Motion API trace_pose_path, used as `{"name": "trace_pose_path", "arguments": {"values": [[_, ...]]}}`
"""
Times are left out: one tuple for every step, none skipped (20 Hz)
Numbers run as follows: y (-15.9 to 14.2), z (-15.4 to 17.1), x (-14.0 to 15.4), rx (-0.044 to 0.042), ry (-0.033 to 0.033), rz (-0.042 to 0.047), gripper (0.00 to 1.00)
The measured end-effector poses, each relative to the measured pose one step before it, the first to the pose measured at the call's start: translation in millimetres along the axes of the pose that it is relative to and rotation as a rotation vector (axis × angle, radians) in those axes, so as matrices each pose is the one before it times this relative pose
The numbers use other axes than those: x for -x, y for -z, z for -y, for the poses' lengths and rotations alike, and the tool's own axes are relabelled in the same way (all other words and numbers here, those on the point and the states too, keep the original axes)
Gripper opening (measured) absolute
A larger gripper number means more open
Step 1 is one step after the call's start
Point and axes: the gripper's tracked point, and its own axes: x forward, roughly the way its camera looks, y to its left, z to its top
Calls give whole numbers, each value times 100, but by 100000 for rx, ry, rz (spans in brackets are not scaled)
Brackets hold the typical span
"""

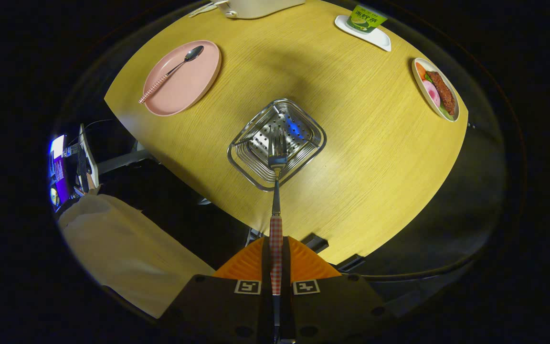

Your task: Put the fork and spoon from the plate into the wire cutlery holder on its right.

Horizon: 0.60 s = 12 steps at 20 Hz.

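Currently, left to right:
Spoon [172, 72]: lying across the pink plate [198, 88] at the desk's [361, 143] far left.
Fork [276, 191]: its checked handle is being pinched between the tool's [276, 258] closed fingers, tines hanging over the wire cutlery holder [277, 143] just ahead.
Food dish [436, 89]: sitting well apart, far right.

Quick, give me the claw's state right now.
Claw: closed on the fork handle, both fingers pressing it, tines hanging over the wire cutlery holder.
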Motion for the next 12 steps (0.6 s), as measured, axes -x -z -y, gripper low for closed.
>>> {"name": "trace_pose_path", "arguments": {"values": [[-338, -77, -188, -1787, -1160, -1792, 10], [-403, -76, -164, -2064, -1283, -1435, 10], [-370, -104, -145, -1901, -1601, -1563, 10], [-377, -101, -174, -2351, -1859, -1179, 10], [-375, -125, -72, -2194, -1578, -1092, 10], [-353, -103, 4, -1895, -1119, -1008, 10], [-412, -46, -25, -1442, -698, -481, 11], [-467, 57, -188, -984, 185, 432, 11], [-516, 56, 22, -521, 82, 851, 13], [-289, 11, 97, -336, -204, 720, 13], [-274, -181, 86, -830, -865, 1067, 13], [-187, -236, 271, -562, -955, 1376, 16]]}}
